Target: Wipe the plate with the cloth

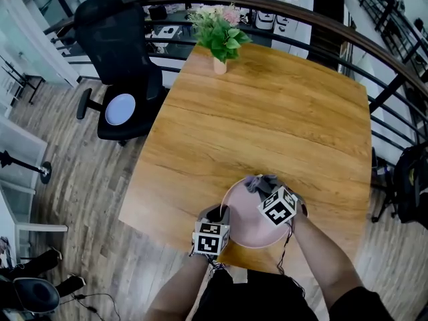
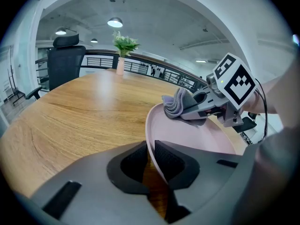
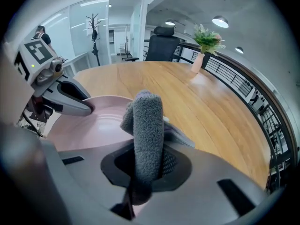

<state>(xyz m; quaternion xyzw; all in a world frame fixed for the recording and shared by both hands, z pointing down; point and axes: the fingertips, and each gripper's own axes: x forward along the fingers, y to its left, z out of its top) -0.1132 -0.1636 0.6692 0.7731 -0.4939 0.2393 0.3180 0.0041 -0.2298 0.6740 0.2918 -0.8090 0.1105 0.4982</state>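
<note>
The plate (image 1: 242,221) is sitting at the near edge of the table (image 1: 267,119), just in front of the person. The left gripper (image 2: 151,157) is clenching the plate's near-left rim: in its own view the thin pink edge is running straight between the two dark pads, with both pressing on it. The right gripper (image 3: 147,165) is grasping the cloth (image 3: 148,125), a grey, fuzzy roll that is standing up between its jaws and spilling out to both sides. In the head view, the cloth is lying against the plate's far rim, with the right gripper angling down onto it from the right. Seen from the left gripper view, the bunched cloth is touching the plate's upper edge, partly over the rim. The two grippers are working close together, on opposite sides of the plate.

A plant (image 1: 219,32) in a small pot is standing at the far end of the table, well apart from the plate. A black chair (image 1: 117,59) is standing on the floor (image 1: 73,172) beside the table's far-left corner, with a pale disc (image 1: 120,109) lying on its seat. A dark railing (image 1: 374,52) is curving round behind the table.
</note>
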